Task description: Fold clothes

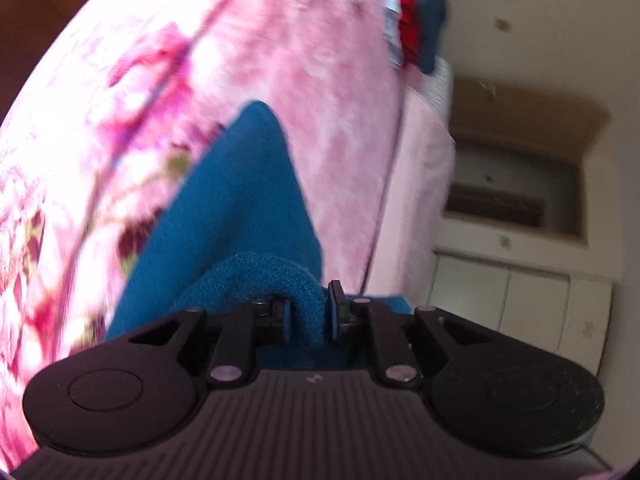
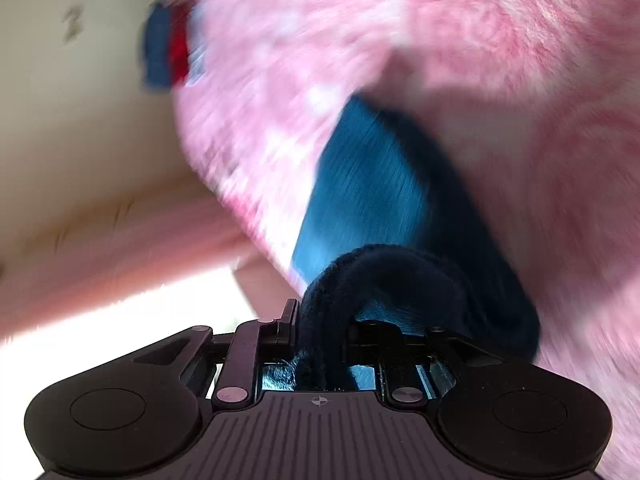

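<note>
Grippers left (image 1: 309,314) and right (image 2: 316,320) each pinch the teal garment (image 1: 224,216); I keep it taut and level while folding over the pink blanket (image 1: 328,120).

We see a pink floral plush blanket (image 1: 280,60) covering the bed, a cream wall (image 1: 560,20) to the right, white cabinet doors (image 1: 536,304) beneath a recessed niche (image 1: 516,192), and bright daylight on the floor (image 2: 120,320).
</note>
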Demonstrator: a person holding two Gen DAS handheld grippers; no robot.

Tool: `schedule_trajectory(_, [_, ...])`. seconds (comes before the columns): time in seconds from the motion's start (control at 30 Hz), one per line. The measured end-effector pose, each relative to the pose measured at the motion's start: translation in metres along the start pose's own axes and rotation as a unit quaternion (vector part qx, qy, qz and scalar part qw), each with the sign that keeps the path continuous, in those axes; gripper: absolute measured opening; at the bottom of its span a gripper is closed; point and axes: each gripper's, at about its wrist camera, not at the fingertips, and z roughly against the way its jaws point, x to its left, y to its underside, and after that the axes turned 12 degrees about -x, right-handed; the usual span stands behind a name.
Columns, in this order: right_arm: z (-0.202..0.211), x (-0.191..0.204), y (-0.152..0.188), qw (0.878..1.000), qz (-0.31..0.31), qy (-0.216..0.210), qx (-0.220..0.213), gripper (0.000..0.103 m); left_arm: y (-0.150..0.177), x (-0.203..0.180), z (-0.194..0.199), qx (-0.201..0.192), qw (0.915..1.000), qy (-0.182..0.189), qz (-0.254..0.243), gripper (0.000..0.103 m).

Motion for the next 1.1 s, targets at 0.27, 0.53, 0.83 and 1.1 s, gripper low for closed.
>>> schedule_trajectory(0.27, [-0.02, -0.027, -0.018, 0.991, -0.031, -0.066, -0.117, 0.075, -0.031, 0.017, -0.033, -0.035, 0.9977, -0.015, 0.057, 0.027])
schedule_trajectory(0.53, [0.005, 0.017, 0.01, 0.948, 0.284, -0.011, -0.147, 0.074, -0.043, -0.005, 0.018, -0.086, 0.9949, -0.008, -0.052, 0.054])
schedule_trajectory(0.83, [-0.043, 0.021, 0.039, 0.862, 0.497, 0.051, -0.084, 0.074, -0.002, -0.06, -0.042, 0.011, 0.8914, -0.075, -0.447, 0.055])
schedule_trajectory(1.1, [-0.056, 0.029, 0.051, 0.827, 0.549, 0.046, -0.113, 0.01, -0.012, -0.06, -0.043, -0.034, 0.9026, -0.047, -0.427, 0.007])
